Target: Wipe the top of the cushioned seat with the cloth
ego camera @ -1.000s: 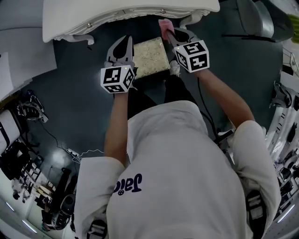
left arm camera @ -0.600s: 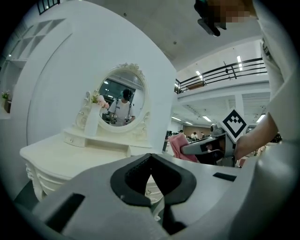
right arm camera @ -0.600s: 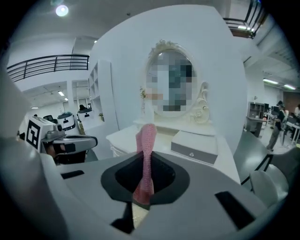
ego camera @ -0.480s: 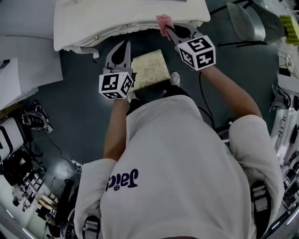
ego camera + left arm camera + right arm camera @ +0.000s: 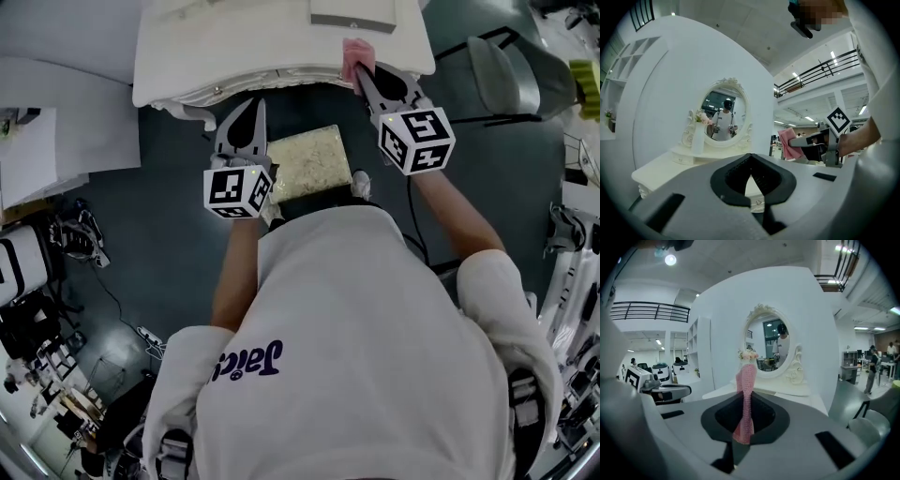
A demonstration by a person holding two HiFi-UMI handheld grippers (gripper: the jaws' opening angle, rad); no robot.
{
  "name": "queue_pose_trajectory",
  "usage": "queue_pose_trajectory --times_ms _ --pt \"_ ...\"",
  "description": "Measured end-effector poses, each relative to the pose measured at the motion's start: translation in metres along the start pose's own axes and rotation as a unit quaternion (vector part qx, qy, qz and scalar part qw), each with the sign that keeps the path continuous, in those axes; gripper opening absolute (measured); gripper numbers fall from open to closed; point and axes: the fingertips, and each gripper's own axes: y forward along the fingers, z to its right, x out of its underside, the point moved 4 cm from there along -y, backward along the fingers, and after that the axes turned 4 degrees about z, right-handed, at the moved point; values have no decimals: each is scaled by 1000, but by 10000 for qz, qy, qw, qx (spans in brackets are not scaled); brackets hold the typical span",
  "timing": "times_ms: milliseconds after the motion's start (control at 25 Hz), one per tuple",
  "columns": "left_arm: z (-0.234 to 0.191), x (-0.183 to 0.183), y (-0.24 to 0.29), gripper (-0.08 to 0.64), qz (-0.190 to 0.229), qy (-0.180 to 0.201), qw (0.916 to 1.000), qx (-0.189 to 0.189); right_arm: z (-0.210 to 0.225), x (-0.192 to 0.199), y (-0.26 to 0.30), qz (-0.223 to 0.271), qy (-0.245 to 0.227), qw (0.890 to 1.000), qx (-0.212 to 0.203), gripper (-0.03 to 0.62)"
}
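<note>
The cushioned seat (image 5: 307, 164) has a pale speckled top and stands on the dark floor just in front of the person. My right gripper (image 5: 362, 71) is shut on a pink cloth (image 5: 354, 52), held up at the front edge of the white dressing table (image 5: 281, 52), beyond the seat's far right corner. In the right gripper view the cloth (image 5: 746, 385) hangs upright between the jaws of the right gripper (image 5: 744, 425). My left gripper (image 5: 251, 107) hovers over the seat's left side, shut and empty. In its own view the left gripper (image 5: 751, 169) faces the table.
An oval mirror (image 5: 723, 115) in an ornate frame stands on the dressing table, with a box (image 5: 354, 13) near its right end. A grey chair (image 5: 502, 70) stands to the right. Cables and equipment (image 5: 42, 281) crowd the floor at the left.
Both grippers have lifted away from the seat toward the dressing table. The right one has carried the pink cloth from the seat's far corner up to the table edge.
</note>
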Motion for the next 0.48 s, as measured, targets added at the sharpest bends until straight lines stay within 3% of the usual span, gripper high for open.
queue_pose_trajectory --times_ms 200,480 --pt "-6 -28 8 14 199 392 9988 -237 -27 -26 3 652 238 9970 350 26" --pt "-5 -59 11 14 408 732 9956 -419 -47 -28 10 691 275 9958 536 26"
